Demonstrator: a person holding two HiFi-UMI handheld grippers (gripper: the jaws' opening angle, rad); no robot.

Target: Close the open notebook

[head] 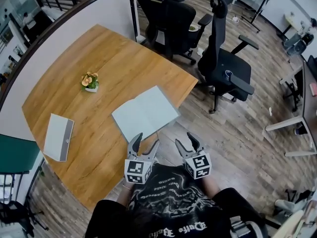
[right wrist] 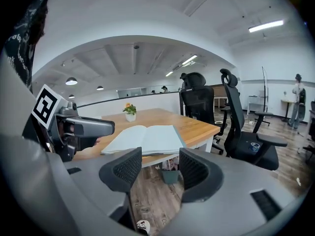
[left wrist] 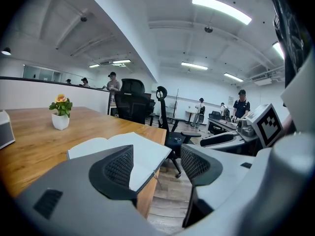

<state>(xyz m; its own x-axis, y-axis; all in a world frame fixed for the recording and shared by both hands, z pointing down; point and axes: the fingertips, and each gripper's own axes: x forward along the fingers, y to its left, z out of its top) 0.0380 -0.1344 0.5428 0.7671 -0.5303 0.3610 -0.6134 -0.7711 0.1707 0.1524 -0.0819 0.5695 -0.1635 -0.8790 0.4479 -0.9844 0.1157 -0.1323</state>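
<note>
Wood-grain surface (head: 99, 58) takes up most of the head view. It carries everything, and its near corner points toward both pairs of jaws. Two black office chairs (head: 225, 66) stand on the floor well beyond the jaws and play no part.

The open notebook (head: 145, 113) lies flat on that near corner, pages up, just ahead of the jaws. One page overhangs the edge, which I judge leaves a cover free to be caught from below.

The left gripper (head: 146, 142) and the right gripper (head: 185, 140) are held side by side close to the person's body. Both point at the notebook but stay short of it. Each has its jaws spread wide with nothing between them, a sensible way to approach a cover that has yet to be lifted.

A white box (head: 59, 137) sits far to the left of the left jaws, and a small potted flower (head: 90, 82) stands beyond the notebook. Both are well clear of any closing swing.

The head view alone shows the whole layout and the gap between jaws and notebook. The left gripper view shows the overhanging corner behind its left jaw, with a thin marker ribbon dangling off the edge. The right gripper view shows the spine valley and both pages bowed, with only bare floor between its own jaws.
</note>
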